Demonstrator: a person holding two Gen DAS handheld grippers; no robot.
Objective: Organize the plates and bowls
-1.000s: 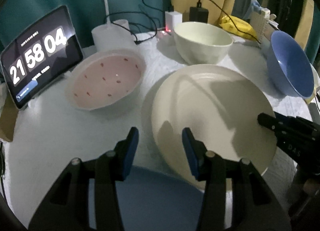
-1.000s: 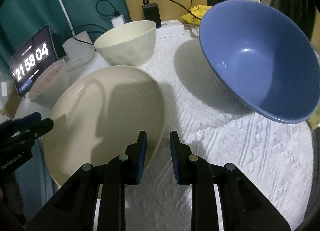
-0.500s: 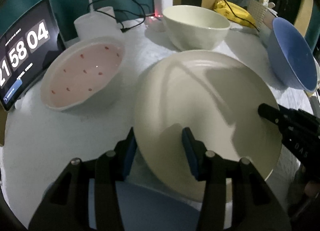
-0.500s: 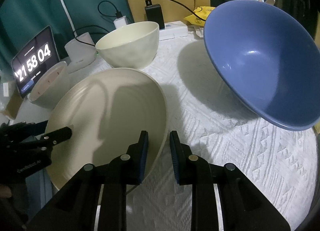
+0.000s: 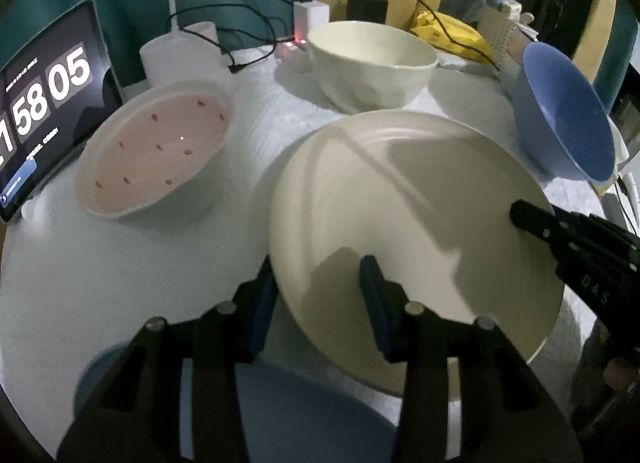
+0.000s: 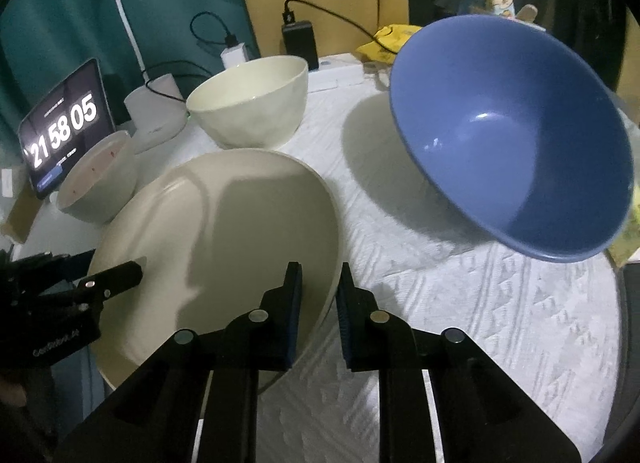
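Now both claws straddle the rim of the cream plate (image 5: 420, 215), which sits tilted on the white textured tablecloth (image 6: 480, 303). The left gripper (image 5: 318, 287) has one blue pad under the plate's near-left edge and the other over its face; its jaws are closing with the rim between them, and a gap still shows at the upper pad, so it is not yet pressing. The right gripper (image 6: 318, 291) is set on the opposite edge with its jaws nearly together, one pad inside the plate and one outside, but whether they already press the rim cannot be told. Behind the plate stands the cream bowl (image 6: 248, 103); the pink speckled bowl (image 5: 156, 147) lies left of it near the tablet clock (image 5: 44, 103), and the blue bowl (image 6: 516, 135) leans tilted at the right. A blue plate (image 5: 288, 415) lies beneath the left gripper.
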